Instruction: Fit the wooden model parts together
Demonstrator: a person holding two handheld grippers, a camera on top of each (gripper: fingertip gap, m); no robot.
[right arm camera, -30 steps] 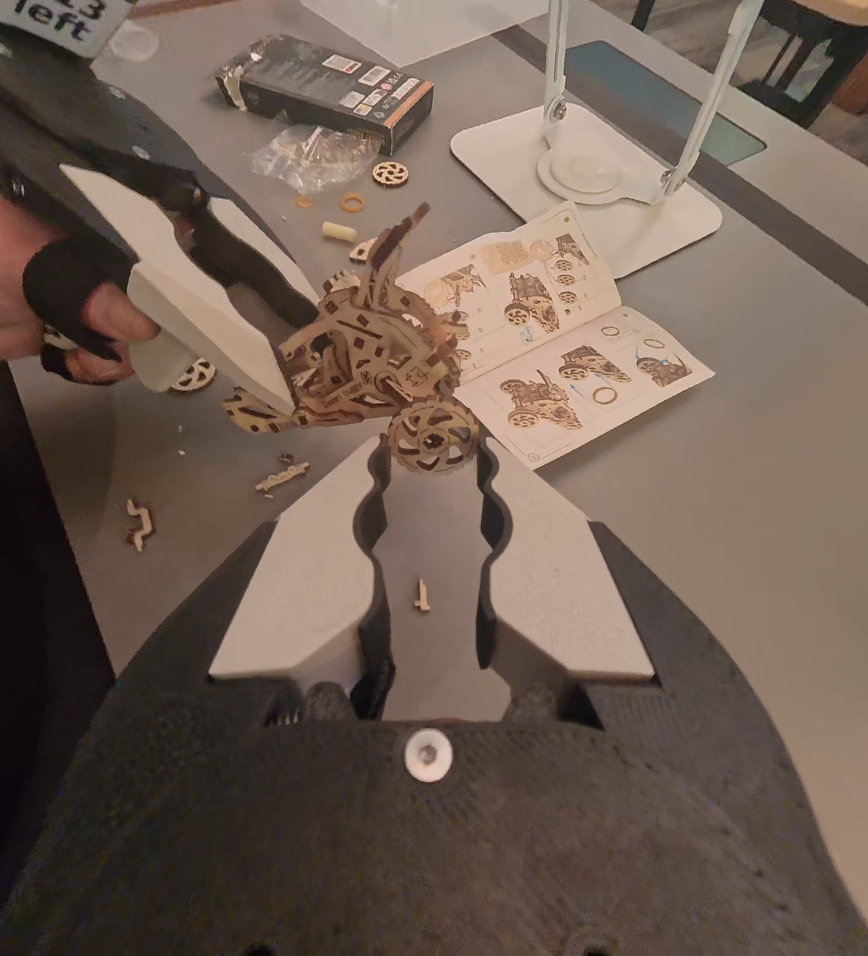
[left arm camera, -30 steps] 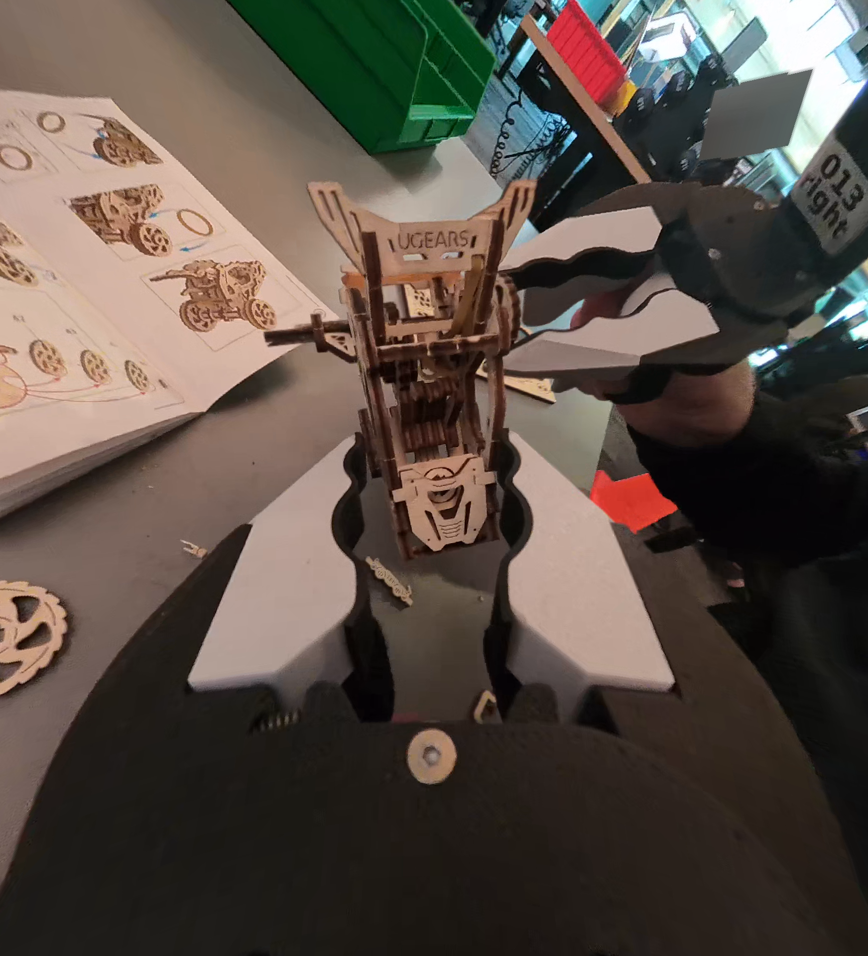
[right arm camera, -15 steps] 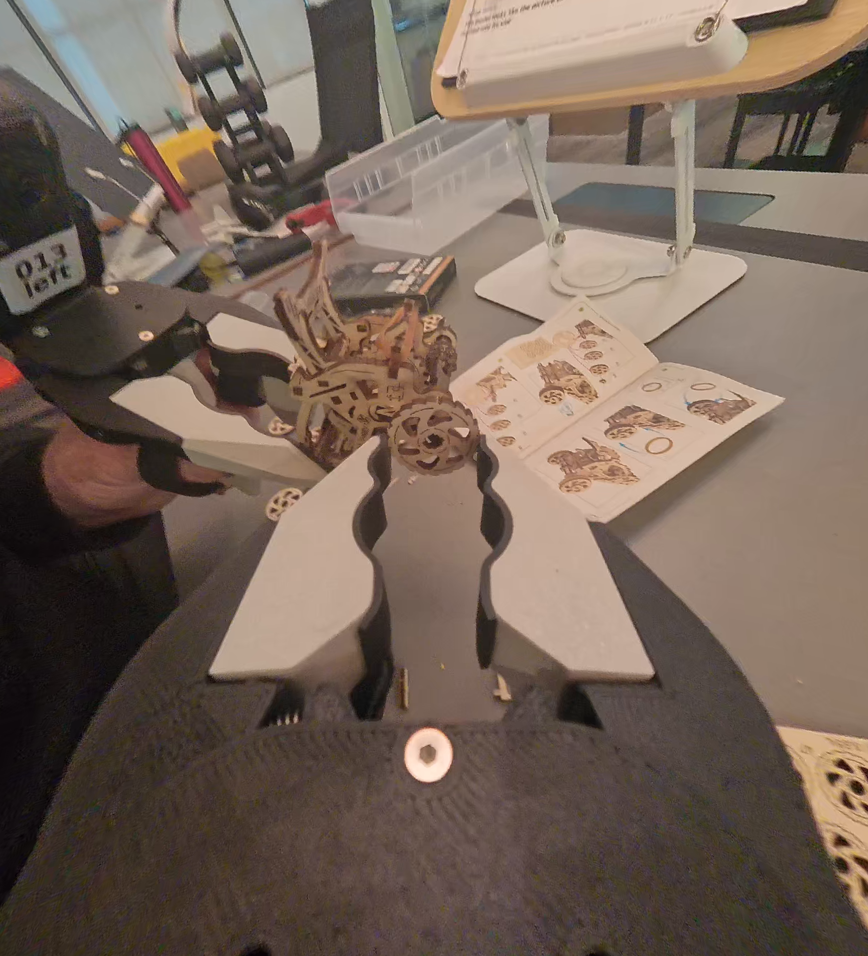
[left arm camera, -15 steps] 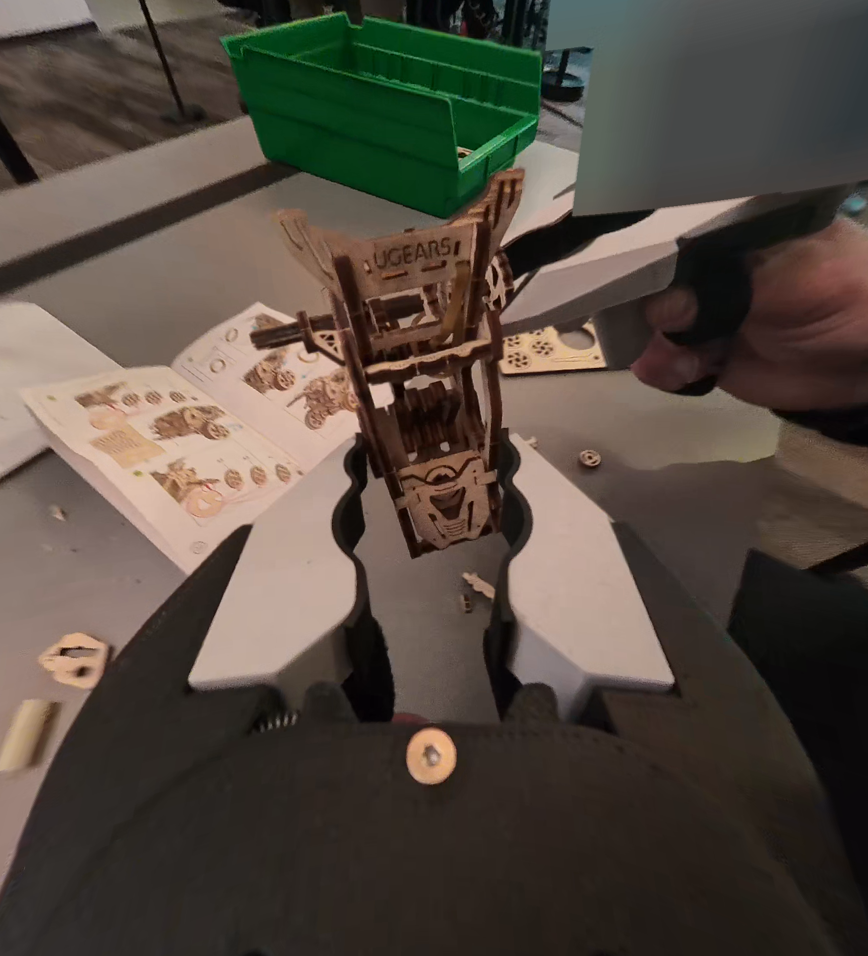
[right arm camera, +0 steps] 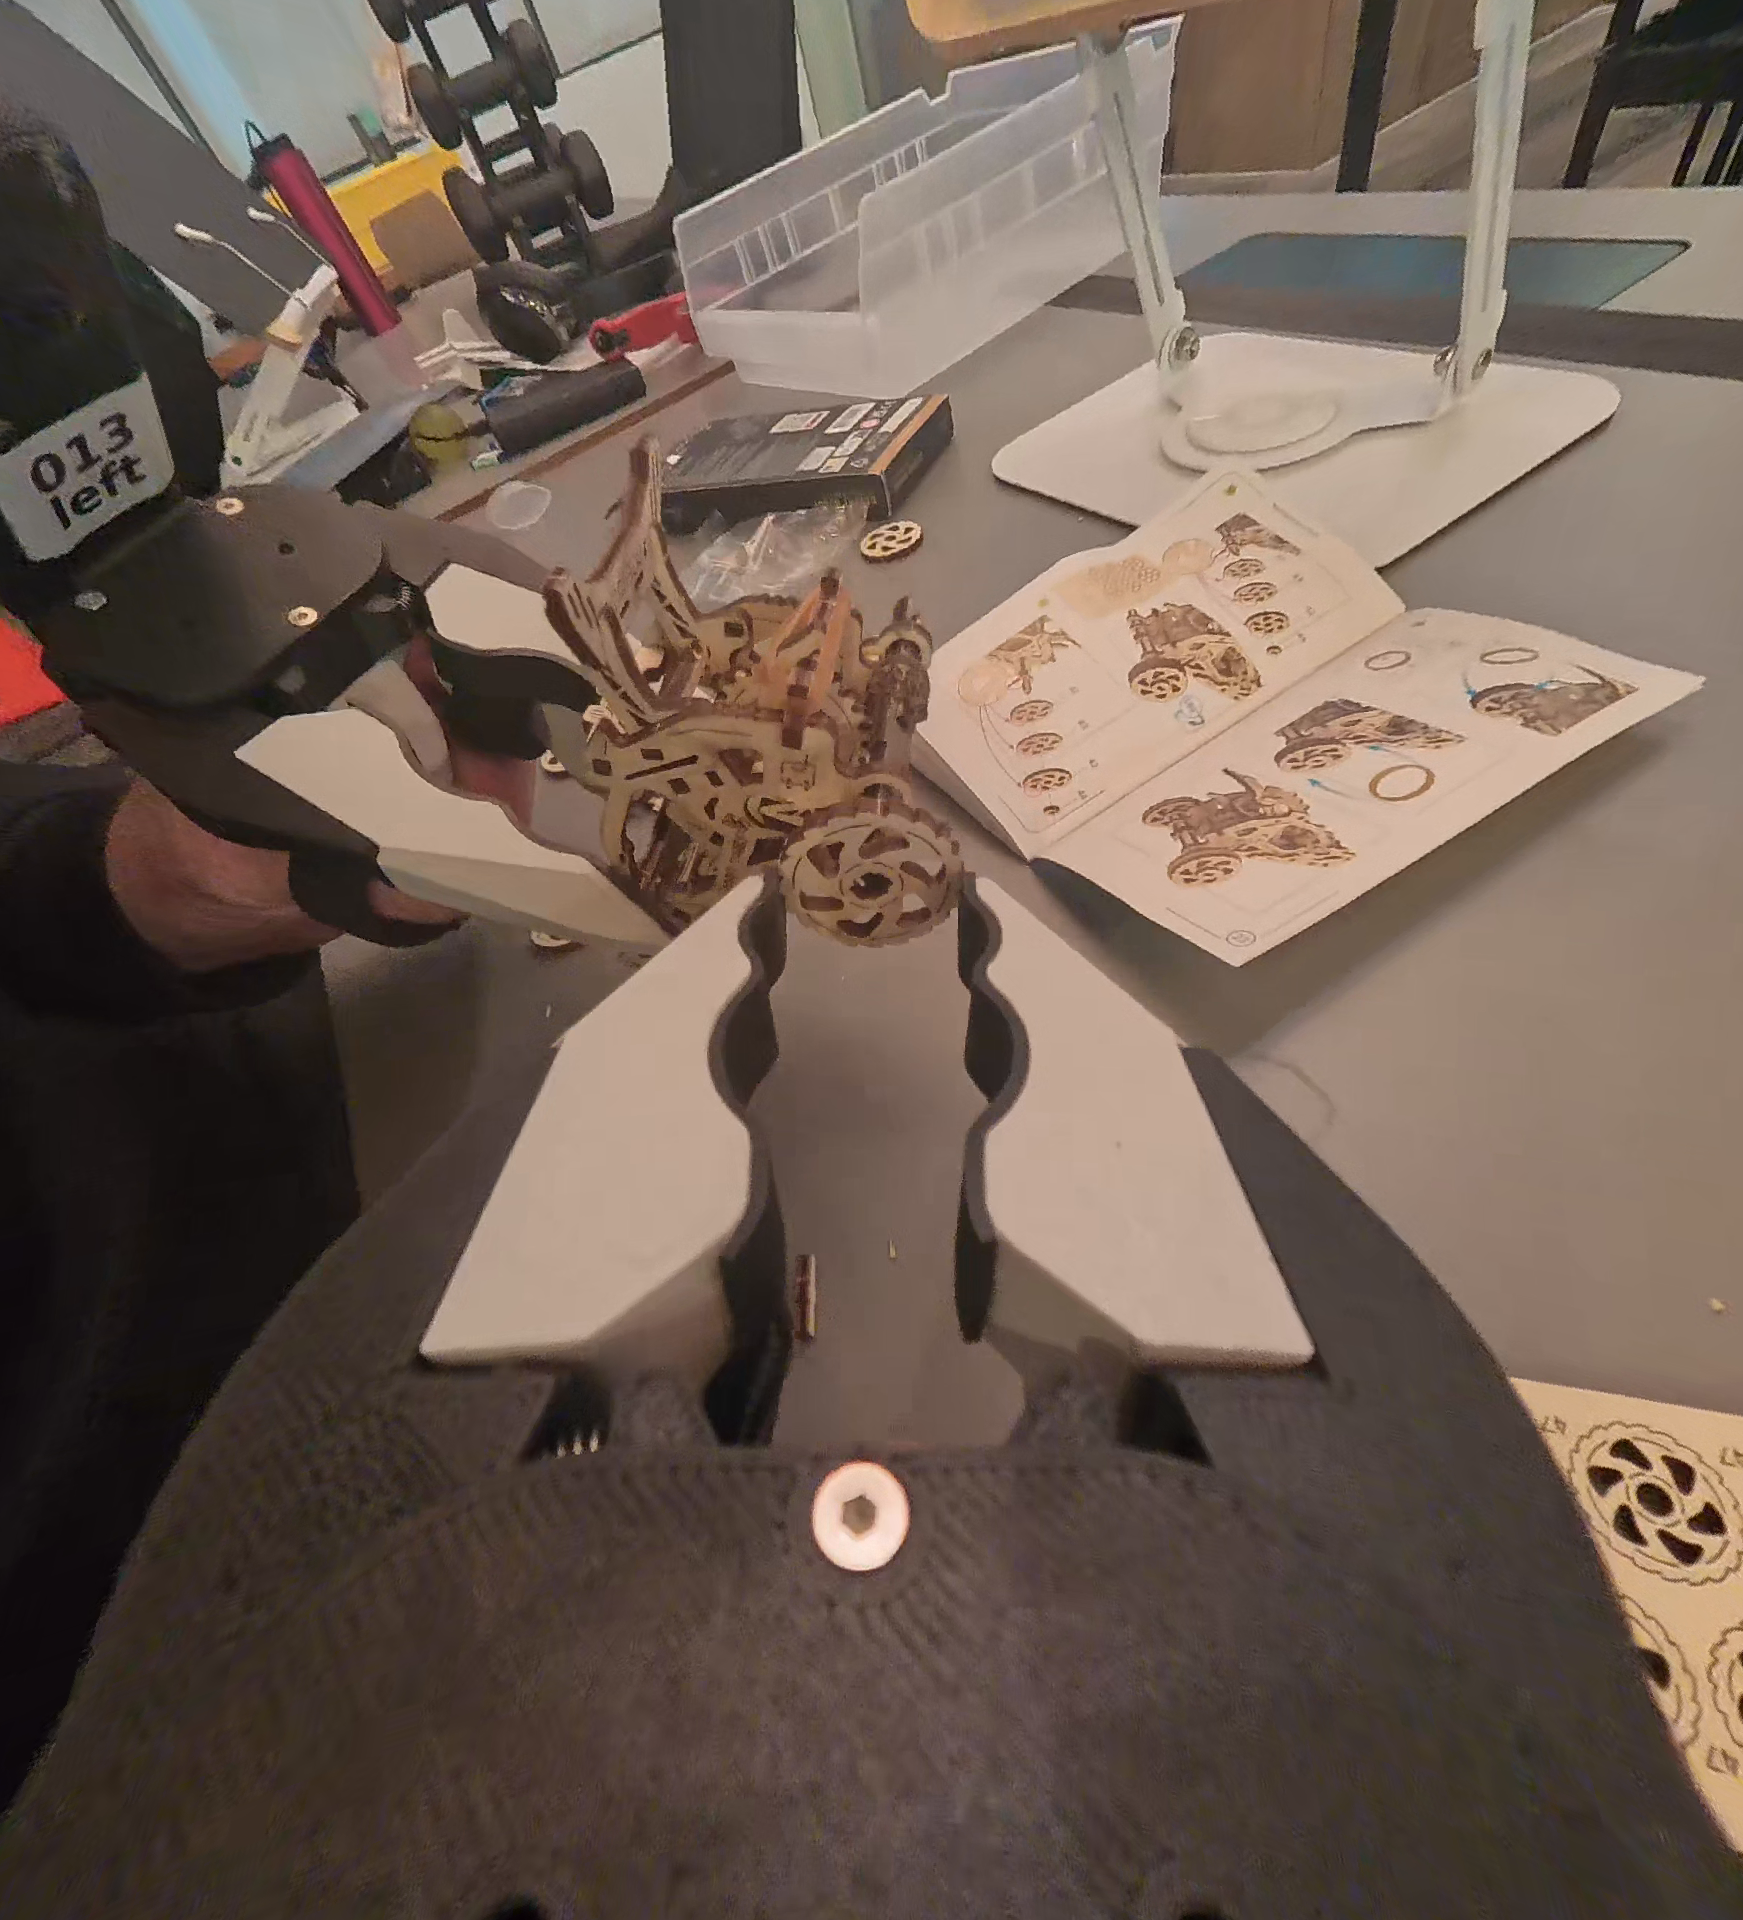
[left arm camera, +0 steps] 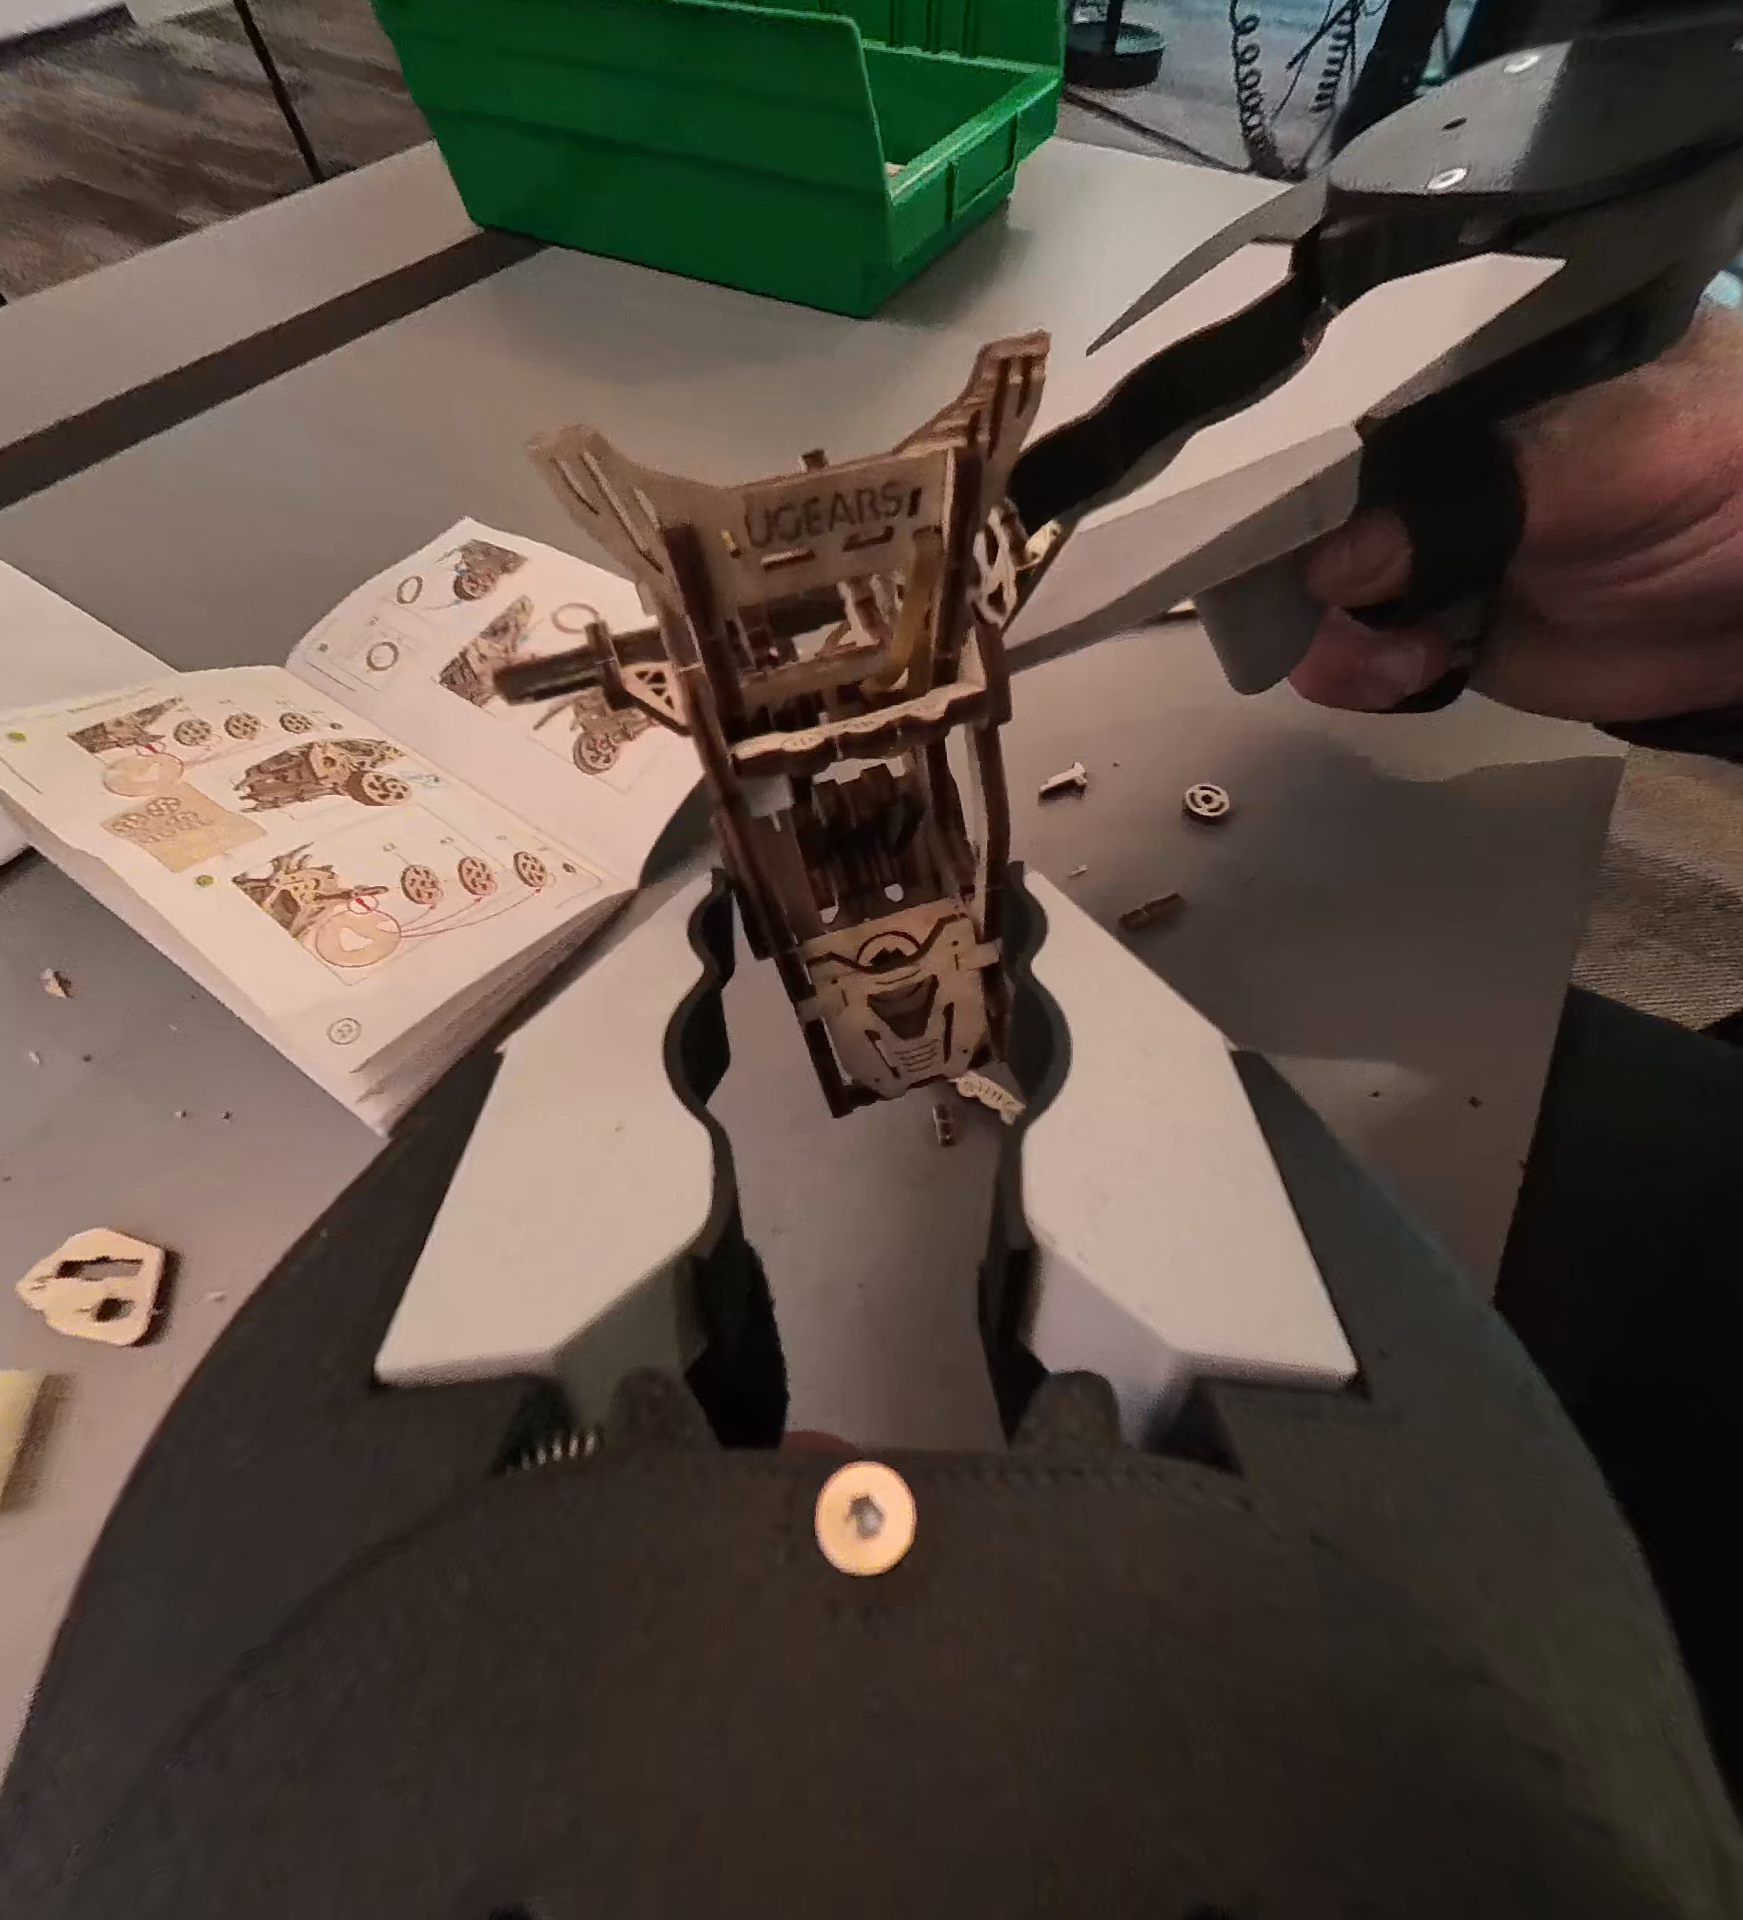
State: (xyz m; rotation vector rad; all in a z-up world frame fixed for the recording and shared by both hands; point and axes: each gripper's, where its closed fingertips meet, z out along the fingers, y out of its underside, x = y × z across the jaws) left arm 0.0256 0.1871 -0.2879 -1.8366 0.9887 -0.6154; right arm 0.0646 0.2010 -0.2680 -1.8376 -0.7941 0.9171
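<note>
Left gripper (left arm camera: 862, 997) clamped the laser-cut wooden model (left arm camera: 846, 748) by its near end, held above the grey bench (left arm camera: 223, 436). Right gripper (right arm camera: 867, 914) pinched a toothed wheel (right arm camera: 869, 878) against the model's side. Booklet (left arm camera: 327, 810) lay open close left. Only the right wrist view showed the perforated part sheet (right arm camera: 1698, 1558) at the near edge.

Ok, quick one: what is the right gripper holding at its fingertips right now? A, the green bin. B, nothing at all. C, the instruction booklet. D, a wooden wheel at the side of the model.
D: in the right wrist view the right gripper pinches the wooden wheel against the wooden model, which the left gripper holds.
</note>
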